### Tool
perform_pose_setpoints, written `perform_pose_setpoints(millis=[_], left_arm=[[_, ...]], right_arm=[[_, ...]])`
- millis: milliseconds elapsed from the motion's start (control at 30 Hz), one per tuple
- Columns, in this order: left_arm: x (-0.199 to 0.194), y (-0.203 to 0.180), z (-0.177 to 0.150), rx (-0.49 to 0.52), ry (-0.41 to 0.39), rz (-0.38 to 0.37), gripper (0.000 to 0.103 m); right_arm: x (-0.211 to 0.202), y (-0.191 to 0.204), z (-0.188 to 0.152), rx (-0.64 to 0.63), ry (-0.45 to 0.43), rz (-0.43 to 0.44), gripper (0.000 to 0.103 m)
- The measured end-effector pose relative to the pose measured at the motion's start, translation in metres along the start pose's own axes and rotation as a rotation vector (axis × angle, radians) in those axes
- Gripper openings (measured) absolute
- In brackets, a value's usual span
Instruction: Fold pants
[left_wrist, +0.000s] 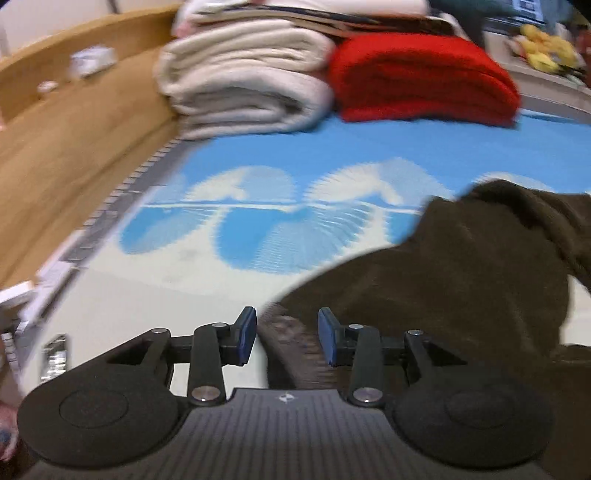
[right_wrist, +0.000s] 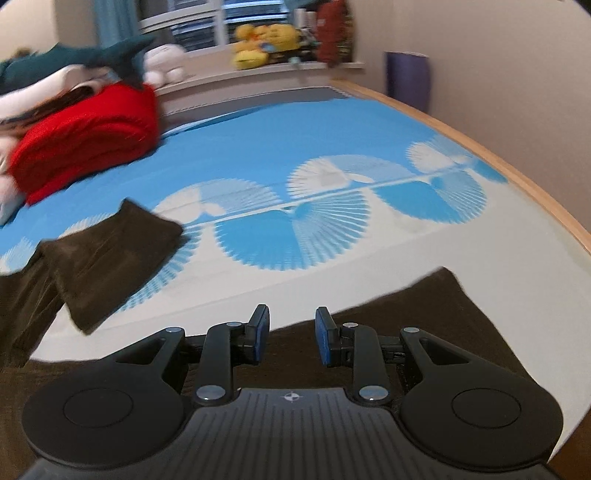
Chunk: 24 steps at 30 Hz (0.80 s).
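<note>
Dark brown pants (left_wrist: 461, 266) lie on a blue and white patterned sheet (left_wrist: 258, 177). In the left wrist view they spread to the right, with a blurred edge of the cloth between the fingers. My left gripper (left_wrist: 287, 338) is open over that edge. In the right wrist view the pants (right_wrist: 406, 317) lie under my open right gripper (right_wrist: 291, 338), and a leg end (right_wrist: 110, 254) lies folded to the left. Both views are motion-blurred.
Folded cream blankets (left_wrist: 243, 81) and a folded red blanket (left_wrist: 424, 77) are stacked at the far side. A wooden bed frame (left_wrist: 74, 140) runs along the left; its rim (right_wrist: 517, 162) curves along the right. Plush toys (right_wrist: 266, 40) sit on a shelf behind.
</note>
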<state>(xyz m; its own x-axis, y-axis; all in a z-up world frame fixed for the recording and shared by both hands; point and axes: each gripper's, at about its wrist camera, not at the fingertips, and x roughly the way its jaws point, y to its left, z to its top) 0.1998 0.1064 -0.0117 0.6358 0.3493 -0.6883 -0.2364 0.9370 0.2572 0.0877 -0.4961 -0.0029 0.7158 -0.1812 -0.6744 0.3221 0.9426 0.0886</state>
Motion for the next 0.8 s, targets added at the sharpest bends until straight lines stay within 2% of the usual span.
perform_pose_setpoints(millis=[167,267,533,700,800], left_arm=[[0.026,-0.039,-0.007,-0.027,0.146,-0.152,0.041],[0.026,-0.068,-0.008,-0.044,0.220,-0.220,0.041],[0.020,-0.155,0.002,-0.032,0.251,-0.391,0.041],[0.041,-0.192,0.015,-0.047,0.276,-0.434,0.041],[0.057,-0.203,0.023,-0.071,0.304,-0.459,0.041]], right_arm=[[0.015,0.038,0.009,-0.041,0.009,0.055,0.029],[0.025,0.068,0.016,-0.053,0.000,0.096,0.029],[0.075,0.141,0.030,-0.075,0.038,0.181,0.029],[0.108,0.180,0.036,-0.152,0.041,0.206,0.029],[0.126,0.204,0.035,-0.216,0.080,0.292,0.033]])
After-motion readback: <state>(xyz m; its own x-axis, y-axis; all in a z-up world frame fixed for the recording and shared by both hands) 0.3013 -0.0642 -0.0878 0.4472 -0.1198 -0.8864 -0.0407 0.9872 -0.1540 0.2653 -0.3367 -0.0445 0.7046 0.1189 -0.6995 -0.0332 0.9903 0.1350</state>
